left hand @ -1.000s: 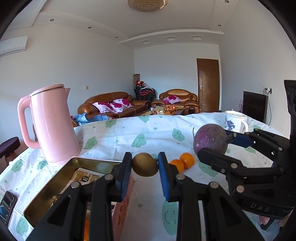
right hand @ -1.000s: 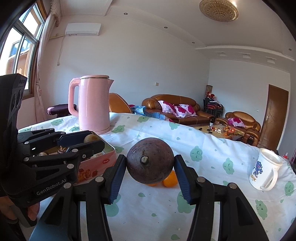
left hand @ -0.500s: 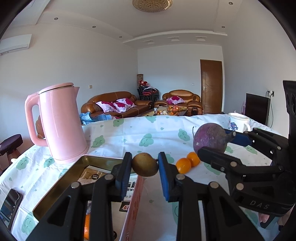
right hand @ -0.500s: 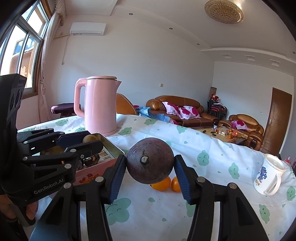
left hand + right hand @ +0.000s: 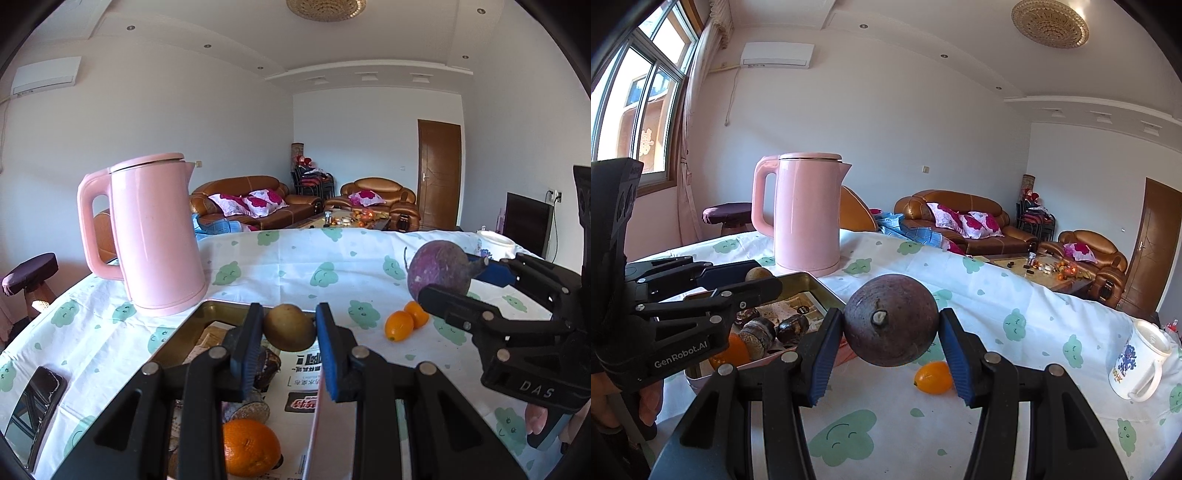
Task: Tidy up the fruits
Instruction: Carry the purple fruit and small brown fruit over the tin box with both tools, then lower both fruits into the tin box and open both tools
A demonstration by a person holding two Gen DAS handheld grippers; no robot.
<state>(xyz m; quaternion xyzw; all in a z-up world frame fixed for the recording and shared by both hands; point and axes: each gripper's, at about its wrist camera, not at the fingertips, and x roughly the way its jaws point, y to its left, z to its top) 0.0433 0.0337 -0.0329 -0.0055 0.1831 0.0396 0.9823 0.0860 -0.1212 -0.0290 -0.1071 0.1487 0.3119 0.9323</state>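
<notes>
Both grippers had drifted over the tin (image 5: 192,325), left gripper (image 5: 290,326) clamped on brown fruit (image 5: 290,326) at lower centre, right gripper (image 5: 890,325) clamped on purple fruit (image 5: 890,325), centre frame.

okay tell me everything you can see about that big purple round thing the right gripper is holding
The purple fruit is round, dull brownish purple with a matte, slightly mottled skin and a short pale stem stub that faces the right wrist camera. It is clamped between the blue pads of the right gripper, one pad on each side, and held in the air above the patterned tablecloth. Nothing else touches it. From the left wrist view it looks more violet, with a thin tail-like root.
</notes>
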